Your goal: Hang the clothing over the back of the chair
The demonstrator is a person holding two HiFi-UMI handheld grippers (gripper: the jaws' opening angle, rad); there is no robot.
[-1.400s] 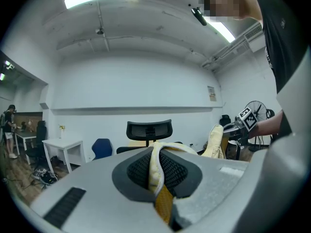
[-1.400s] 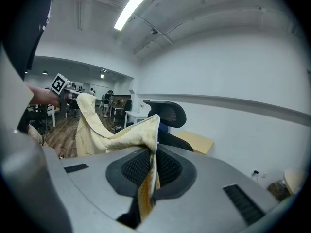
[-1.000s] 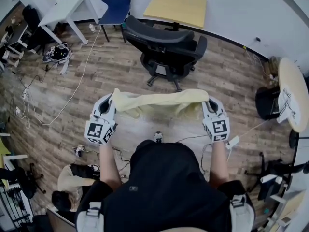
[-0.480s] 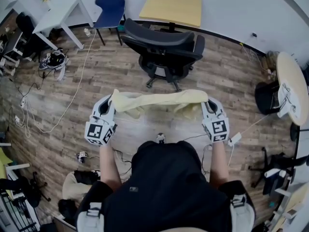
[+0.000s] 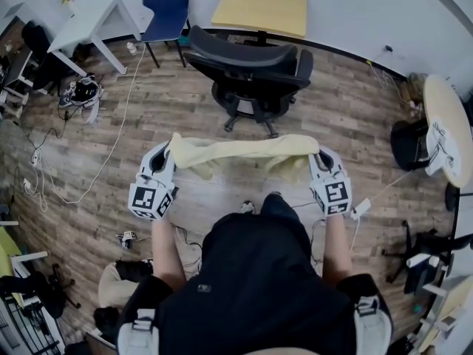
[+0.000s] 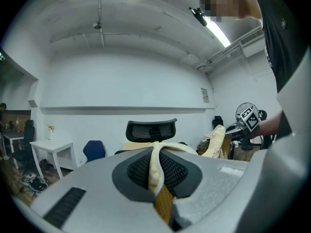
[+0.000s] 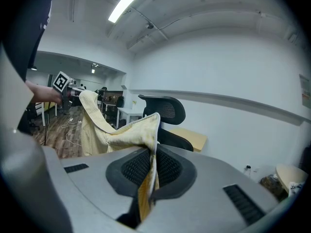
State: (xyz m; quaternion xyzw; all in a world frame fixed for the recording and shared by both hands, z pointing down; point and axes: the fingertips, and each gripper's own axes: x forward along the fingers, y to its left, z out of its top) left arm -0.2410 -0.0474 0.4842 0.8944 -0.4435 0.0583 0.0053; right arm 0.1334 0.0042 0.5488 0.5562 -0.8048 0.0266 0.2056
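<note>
A pale yellow garment (image 5: pixel 240 154) hangs stretched between my two grippers, above the wooden floor. My left gripper (image 5: pixel 168 156) is shut on its left end, the cloth pinched between the jaws (image 6: pixel 156 169). My right gripper (image 5: pixel 318 158) is shut on its right end (image 7: pixel 148 164). The black mesh office chair (image 5: pixel 251 69) stands just beyond the garment with its back toward me; the same chair (image 6: pixel 151 130) shows ahead in the left gripper view and the chair (image 7: pixel 164 111) in the right gripper view. The garment does not touch the chair.
A yellow-topped table (image 5: pixel 260 9) stands behind the chair, with a blue chair (image 5: pixel 165 9) and a white desk (image 5: pixel 83 24) to the left. Cables (image 5: pixel 111 135) run across the floor at the left. A round table (image 5: pixel 445 135) and a black bag (image 5: pixel 408 150) are at the right.
The view has shifted slightly, with the chair a little nearer the garment. Both grippers keep their hold on the stretched cloth.
</note>
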